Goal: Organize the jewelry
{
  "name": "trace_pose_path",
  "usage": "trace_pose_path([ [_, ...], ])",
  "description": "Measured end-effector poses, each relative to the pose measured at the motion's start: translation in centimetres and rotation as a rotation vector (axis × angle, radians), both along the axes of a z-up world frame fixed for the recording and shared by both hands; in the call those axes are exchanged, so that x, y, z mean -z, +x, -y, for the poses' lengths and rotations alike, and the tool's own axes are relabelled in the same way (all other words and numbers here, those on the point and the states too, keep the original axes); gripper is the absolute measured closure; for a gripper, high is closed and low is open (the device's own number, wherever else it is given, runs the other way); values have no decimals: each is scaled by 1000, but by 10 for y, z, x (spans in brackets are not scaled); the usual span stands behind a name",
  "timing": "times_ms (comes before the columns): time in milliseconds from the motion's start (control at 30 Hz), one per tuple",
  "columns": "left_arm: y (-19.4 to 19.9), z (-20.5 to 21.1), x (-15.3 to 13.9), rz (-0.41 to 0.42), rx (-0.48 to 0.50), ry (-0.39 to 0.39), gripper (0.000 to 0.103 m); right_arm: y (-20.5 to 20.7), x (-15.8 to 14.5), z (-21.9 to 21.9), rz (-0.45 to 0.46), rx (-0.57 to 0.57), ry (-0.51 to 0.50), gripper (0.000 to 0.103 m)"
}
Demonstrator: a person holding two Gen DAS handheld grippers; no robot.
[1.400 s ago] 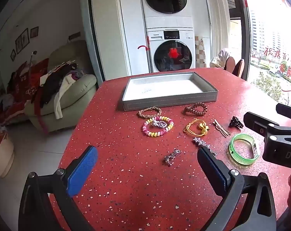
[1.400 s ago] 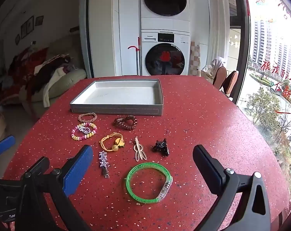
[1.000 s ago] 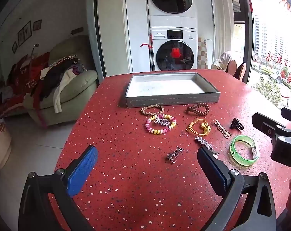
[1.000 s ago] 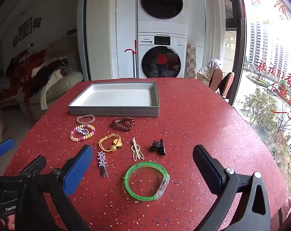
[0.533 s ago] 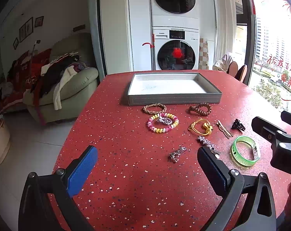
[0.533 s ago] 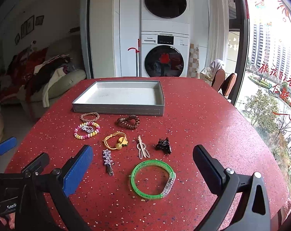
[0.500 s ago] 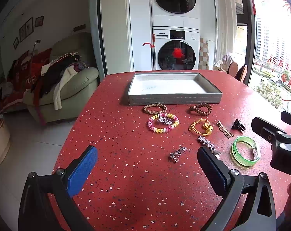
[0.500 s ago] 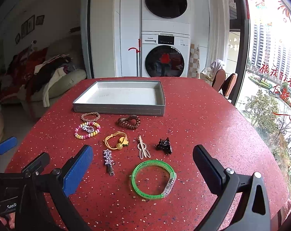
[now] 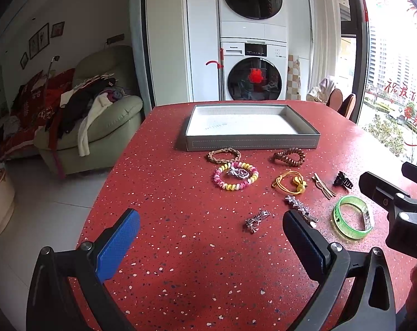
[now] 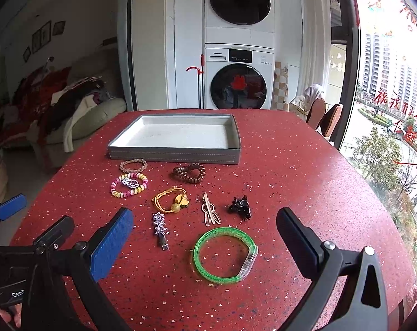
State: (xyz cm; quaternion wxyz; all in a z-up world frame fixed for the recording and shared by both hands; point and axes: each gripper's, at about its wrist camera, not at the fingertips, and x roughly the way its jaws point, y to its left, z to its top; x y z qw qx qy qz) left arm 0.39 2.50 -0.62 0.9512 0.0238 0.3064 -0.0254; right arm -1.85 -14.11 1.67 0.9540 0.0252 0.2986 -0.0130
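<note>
A grey tray (image 9: 252,141) (image 10: 175,155) with a white floor stands empty at the back of the red table. In front of it lie a braided bracelet (image 9: 223,155), a pink-yellow bead bracelet (image 9: 235,176), a brown coil tie (image 10: 189,173), a yellow tie (image 10: 171,195), a gold clip (image 10: 210,212), a black claw clip (image 10: 240,207), a star clip (image 10: 160,230), a silver clip (image 9: 256,220) and a green bangle (image 10: 225,255). My left gripper (image 9: 208,240) is open above the near table, the silver clip just beyond it. My right gripper (image 10: 205,237) is open, hovering around the green bangle.
The red speckled table (image 9: 181,248) ends at a rounded edge on the left, with tiled floor and a green sofa (image 9: 98,127) beyond. Stacked washing machines (image 10: 239,55) stand behind the table. Two chairs (image 10: 324,118) and a window are at the right.
Both grippers have drifted slightly, with small shifts of view. The jewelry and tray lie where they were. Both grippers stay open.
</note>
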Motion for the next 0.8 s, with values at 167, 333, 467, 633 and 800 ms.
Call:
trace_pose_path([
  [167,0,-2,1,-4,-4,-4,0,0,0,0,-2,1,1,0],
  [333,0,-2,1,-2,-3,-3,0,1,1,-1,-2,4,1,0],
  [467,0,-3,1,-5,-2,-3,0,1,1,0,-3,7,3,0],
  [633,-1,-4,2,-2,-1,-2,0,0,1,0,-3,8,3,0],
  [800,-2,-3,2,-4,0,-2,0,0,1,0,-5,8,3,0],
])
